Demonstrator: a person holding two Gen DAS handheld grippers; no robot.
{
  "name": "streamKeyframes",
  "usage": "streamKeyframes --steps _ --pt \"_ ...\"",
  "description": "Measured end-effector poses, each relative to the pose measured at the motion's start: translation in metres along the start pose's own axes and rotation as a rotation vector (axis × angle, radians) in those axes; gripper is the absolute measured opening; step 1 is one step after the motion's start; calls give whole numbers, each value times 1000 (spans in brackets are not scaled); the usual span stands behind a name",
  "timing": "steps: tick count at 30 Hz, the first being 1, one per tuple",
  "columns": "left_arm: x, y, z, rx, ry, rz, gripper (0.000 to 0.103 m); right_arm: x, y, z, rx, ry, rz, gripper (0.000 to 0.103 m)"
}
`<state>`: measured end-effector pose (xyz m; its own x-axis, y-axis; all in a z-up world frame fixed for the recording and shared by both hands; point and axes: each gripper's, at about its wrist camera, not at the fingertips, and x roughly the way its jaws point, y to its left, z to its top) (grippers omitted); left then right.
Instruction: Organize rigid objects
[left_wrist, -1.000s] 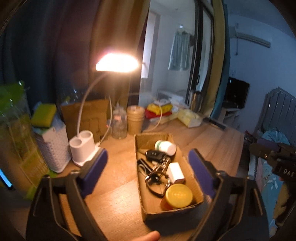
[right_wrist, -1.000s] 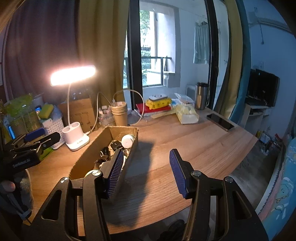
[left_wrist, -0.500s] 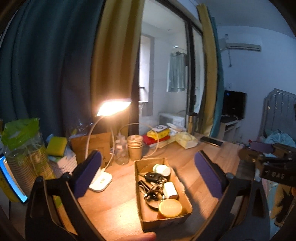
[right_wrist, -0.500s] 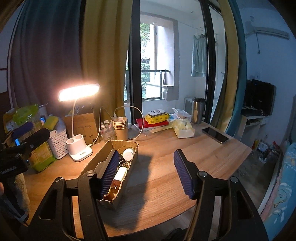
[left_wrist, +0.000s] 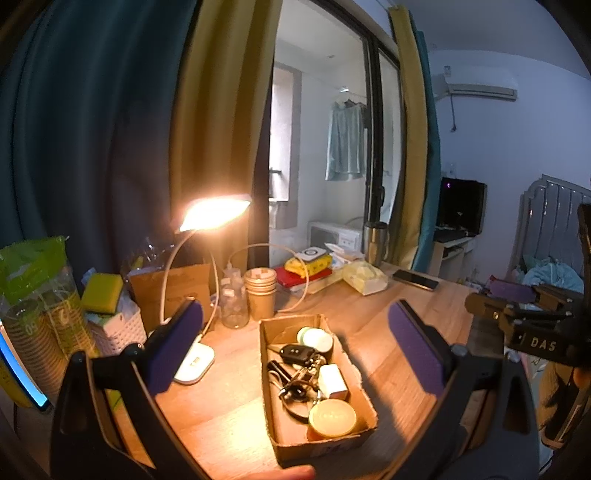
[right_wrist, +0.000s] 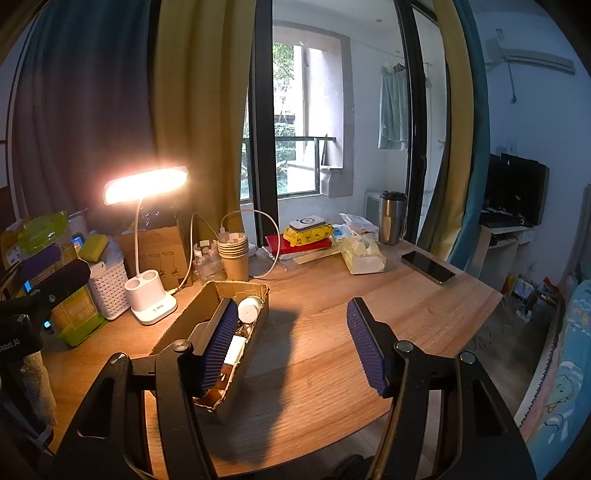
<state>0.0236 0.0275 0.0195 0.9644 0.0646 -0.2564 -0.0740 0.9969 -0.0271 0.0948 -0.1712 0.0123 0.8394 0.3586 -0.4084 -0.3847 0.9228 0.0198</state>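
The left tool (left_wrist: 295, 347) is held above the near edge of the wooden surface (left_wrist: 369, 306), its purple pads spread wide with nothing gripped; its jaws have just been opening. The right tool (right_wrist: 291, 347) is likewise parted and empty, its jaws also having just been opening, with its left pad seen in front of the cardboard box (right_wrist: 192, 321). The box is set lengthwise on the surface, near the front edge, and in it a yellow-lidded jar (left_wrist: 331, 417) is found nearest, then a white charger block (left_wrist: 332, 380), a bunch of keys (left_wrist: 299, 384) with a black car key fob (left_wrist: 295, 352), and a small white jar (left_wrist: 314, 339) at the far end. Just left of the box a lit desk lamp (right_wrist: 147, 299) is stood on its white base. Behind the box a stack of paper cups (right_wrist: 232, 254) and a clear jar (left_wrist: 232, 302) are placed, with a white basket (right_wrist: 109, 288) to the left. Farther back, a phone (right_wrist: 426, 266) and a steel mug (right_wrist: 391, 218) are seen.
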Motion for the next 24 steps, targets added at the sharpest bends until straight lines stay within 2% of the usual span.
streamKeyframes --steps 24 --pt "16 1 0 -8 32 27 101 9 -11 6 14 -9 -26 65"
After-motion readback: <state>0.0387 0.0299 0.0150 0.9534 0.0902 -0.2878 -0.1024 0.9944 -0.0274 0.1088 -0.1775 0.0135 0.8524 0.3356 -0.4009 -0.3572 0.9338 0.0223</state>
